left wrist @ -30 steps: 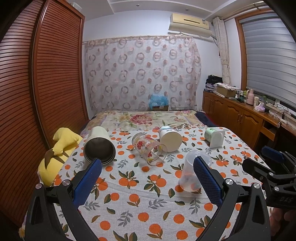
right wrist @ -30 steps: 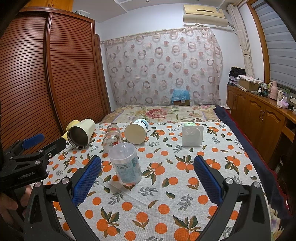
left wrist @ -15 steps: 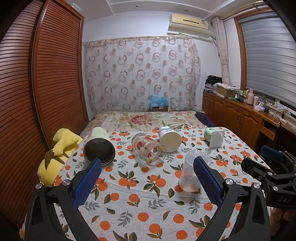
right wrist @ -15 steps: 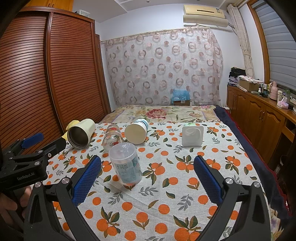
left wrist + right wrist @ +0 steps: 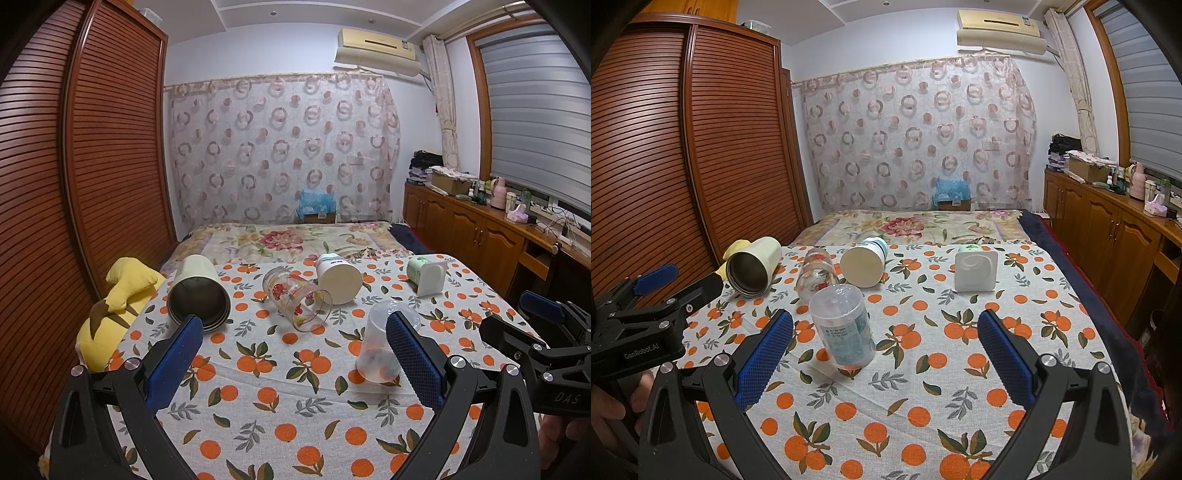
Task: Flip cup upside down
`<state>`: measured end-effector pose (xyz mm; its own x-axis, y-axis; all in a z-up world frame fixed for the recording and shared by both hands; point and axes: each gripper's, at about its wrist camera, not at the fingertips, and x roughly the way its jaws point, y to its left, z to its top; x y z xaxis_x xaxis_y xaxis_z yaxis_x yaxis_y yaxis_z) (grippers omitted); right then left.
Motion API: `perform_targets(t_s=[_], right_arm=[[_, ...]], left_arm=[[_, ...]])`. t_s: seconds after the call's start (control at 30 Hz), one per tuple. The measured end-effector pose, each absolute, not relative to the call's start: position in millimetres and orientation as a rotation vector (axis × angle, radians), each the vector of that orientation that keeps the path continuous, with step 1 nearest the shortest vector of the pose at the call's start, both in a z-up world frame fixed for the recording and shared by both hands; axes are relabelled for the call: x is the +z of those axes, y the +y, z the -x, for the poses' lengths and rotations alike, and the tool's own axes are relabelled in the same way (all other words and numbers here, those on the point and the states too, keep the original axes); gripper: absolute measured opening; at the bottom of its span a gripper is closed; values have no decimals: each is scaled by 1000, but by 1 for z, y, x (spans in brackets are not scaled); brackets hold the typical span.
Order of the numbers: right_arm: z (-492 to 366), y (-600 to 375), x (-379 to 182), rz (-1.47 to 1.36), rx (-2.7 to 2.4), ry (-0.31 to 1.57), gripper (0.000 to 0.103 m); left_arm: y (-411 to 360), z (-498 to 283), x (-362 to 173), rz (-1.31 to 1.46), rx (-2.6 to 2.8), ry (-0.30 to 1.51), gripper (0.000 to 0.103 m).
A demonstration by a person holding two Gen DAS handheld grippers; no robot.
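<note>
**Blue pads wide, one cup down, four on their sides**

Blue-padded and spread wide, the right hand-held gripper fills the bottom of its own view with nothing between its fingers; the left hand-held gripper is just as wide and just as empty. Both hover low over the orange-print cloth that covers the bed, and neither touches a cup.

Nearest, at centre-left of the right view, the clear plastic cup stands mouth-down on the cloth, so it looks already flipped. In the left view the same cup sits at lower right, partly behind a finger pad.

Further up the frame, a row of cups lies tipped over, presumably set out that way so that each can be gripped round its wall and turned. From left to right: the cream steel-lined cup with its open mouth toward the camera, the printed glass, the cream paper cup with its base showing, and the white square cup well apart at the right.

Any of these could be next; I cannot tell which.
</note>
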<state>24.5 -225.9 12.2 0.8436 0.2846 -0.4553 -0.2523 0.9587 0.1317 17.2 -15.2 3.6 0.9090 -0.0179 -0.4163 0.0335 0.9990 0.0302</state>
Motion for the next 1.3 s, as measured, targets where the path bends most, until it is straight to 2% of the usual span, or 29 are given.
perform_targets(t_s=[1.3], right_arm=[[-23,-224,11,-65,284,490,100]], left_arm=[[-18,-17,5,-36,-29,428,96]])
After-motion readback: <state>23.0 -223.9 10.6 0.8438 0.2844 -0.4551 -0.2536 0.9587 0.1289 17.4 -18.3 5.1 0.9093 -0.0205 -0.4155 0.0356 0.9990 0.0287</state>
